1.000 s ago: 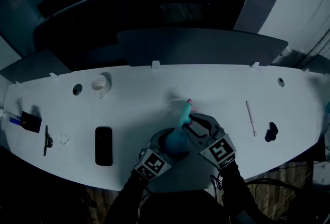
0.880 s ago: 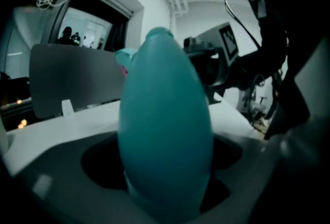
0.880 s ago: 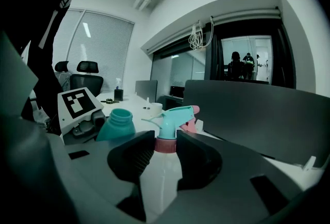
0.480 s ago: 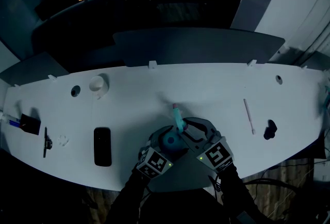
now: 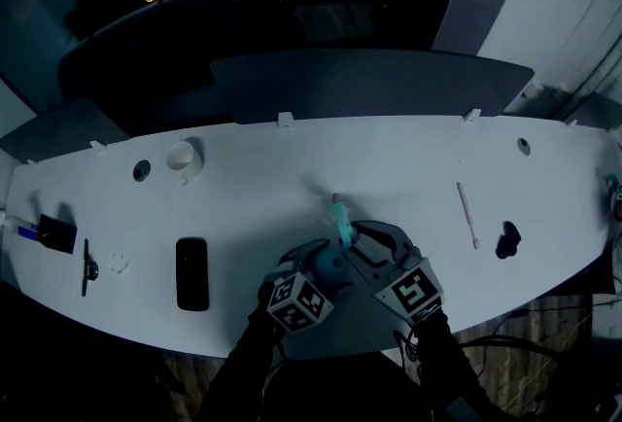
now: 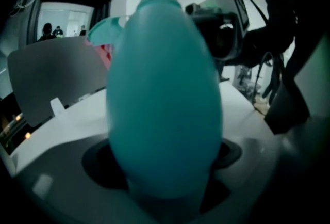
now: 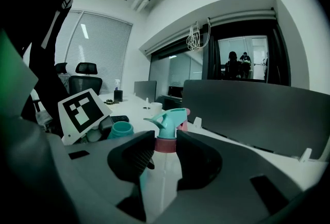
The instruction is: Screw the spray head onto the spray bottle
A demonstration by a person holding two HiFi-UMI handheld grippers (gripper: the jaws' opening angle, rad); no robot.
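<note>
Bottle (image 5: 331,266) sits at the surface's (image 5: 408,167) near edge, spray head (image 5: 341,219) just beside it. Left gripper view: left tongs (image 6: 162,158) clamp the bottle's body. Right gripper view: right tongs (image 7: 166,153), partly apart, grip the head's pink collar.

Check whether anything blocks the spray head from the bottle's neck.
Nothing visible does. The right gripper holds the spray head beside the open neck of the bottle, and nothing shows between them.
</note>
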